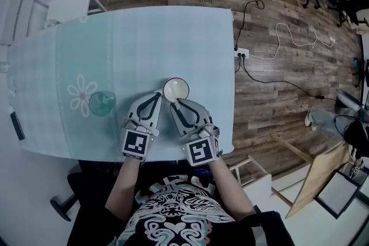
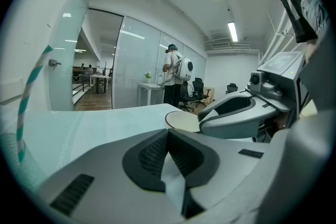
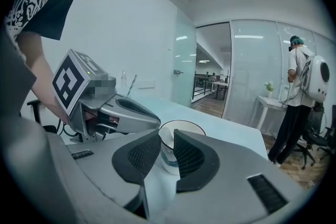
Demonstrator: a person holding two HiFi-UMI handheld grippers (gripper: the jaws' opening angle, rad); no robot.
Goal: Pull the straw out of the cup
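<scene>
Straw [image 2: 21, 118] – teal-and-white striped, bent near the top – stands in the green glass cup [image 1: 102, 103] beside the flower print, just left of the left gripper [image 1: 159, 95].

Left gripper: jaws pressed together, nothing in them. Right gripper [image 1: 173, 102]: jaws a narrow slit apart, holding nothing, with the white bowl [image 1: 176, 89] just ahead of the tips.

Judgement: the straw is light, thin and easily crushed. Pinch it gently above the rim and lift it along its own line. The glass looks tippable, so it may need steadying.

Room: the table [image 1: 173, 37] is open beyond the cup. The front edge is near and the bowl is close by.
</scene>
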